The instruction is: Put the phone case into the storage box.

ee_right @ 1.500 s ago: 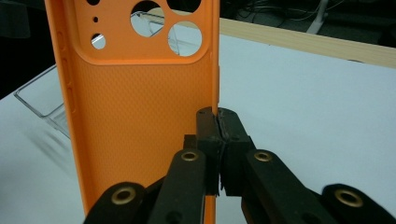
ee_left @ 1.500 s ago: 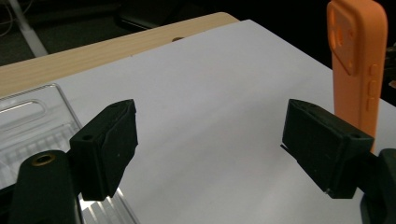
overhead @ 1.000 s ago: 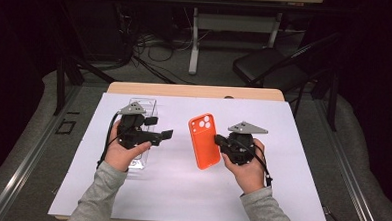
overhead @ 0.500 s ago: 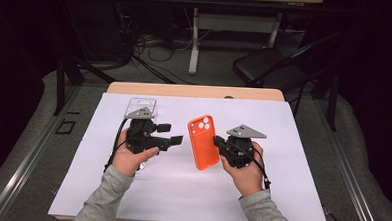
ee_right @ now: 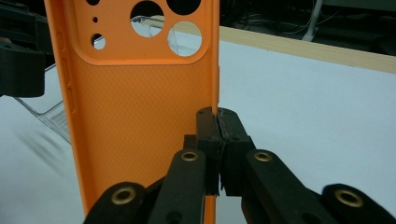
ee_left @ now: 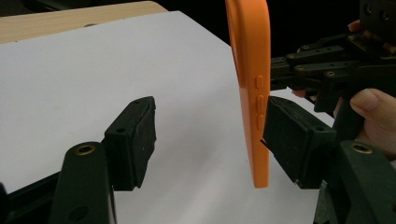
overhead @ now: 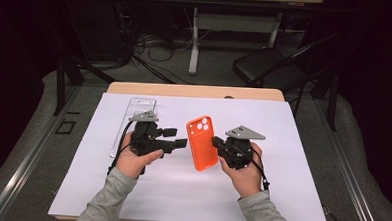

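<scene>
Jaws of right gripper (ee_right: 218, 154) pinch orange phone case (ee_right: 140, 116) edge; camera cutouts.

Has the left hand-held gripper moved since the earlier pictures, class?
Yes. The left hand-held gripper has shifted right, away from the clear plastic phone case lying on the white sheet, towards the orange silicone phone case. Its jaws have just been closing, one pad beside the orange case's edge.

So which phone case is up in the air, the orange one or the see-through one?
The orange phone case. The right gripper pinches its edge and holds it above the white sheet, while the clear phone case lies flat behind the left gripper.
</scene>
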Demonstrator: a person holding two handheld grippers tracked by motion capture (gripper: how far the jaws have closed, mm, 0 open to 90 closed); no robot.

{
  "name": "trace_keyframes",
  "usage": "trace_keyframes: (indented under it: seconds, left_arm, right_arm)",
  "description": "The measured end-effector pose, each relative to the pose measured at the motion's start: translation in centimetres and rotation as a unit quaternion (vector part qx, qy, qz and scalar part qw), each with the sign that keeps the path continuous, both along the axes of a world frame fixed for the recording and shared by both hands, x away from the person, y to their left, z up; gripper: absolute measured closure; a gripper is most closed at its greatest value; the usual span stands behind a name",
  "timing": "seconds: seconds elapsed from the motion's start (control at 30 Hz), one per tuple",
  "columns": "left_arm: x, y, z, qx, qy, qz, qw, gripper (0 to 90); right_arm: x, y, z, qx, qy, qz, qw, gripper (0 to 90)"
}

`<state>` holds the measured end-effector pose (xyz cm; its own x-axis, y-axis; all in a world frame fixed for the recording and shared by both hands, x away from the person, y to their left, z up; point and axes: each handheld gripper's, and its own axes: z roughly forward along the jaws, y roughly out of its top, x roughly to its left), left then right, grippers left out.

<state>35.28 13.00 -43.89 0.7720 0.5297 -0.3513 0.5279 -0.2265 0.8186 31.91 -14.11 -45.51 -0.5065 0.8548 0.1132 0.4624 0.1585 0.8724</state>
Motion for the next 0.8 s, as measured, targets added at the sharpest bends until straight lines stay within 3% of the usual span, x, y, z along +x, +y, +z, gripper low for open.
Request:
trace_keyframes:
  seconds: [0.1, 0.8]
  left_arm:
    - [-0.04, -0.03, 0.00, -0.003, 0.004, -0.001, 1.0000, 38.1]
    - [-0.43, -0.66, -0.50, -0.011, 0.041, 0.004, 0.9991, 42.3]
  right_arm:
    - [-0.05, 0.09, -0.03, 0.000, 0.000, 0.000, 1.0000, 88.5]
    - [-0.33, 0.68, -0.17, -0.002, 0.001, 0.007, 1.0000, 88.5]
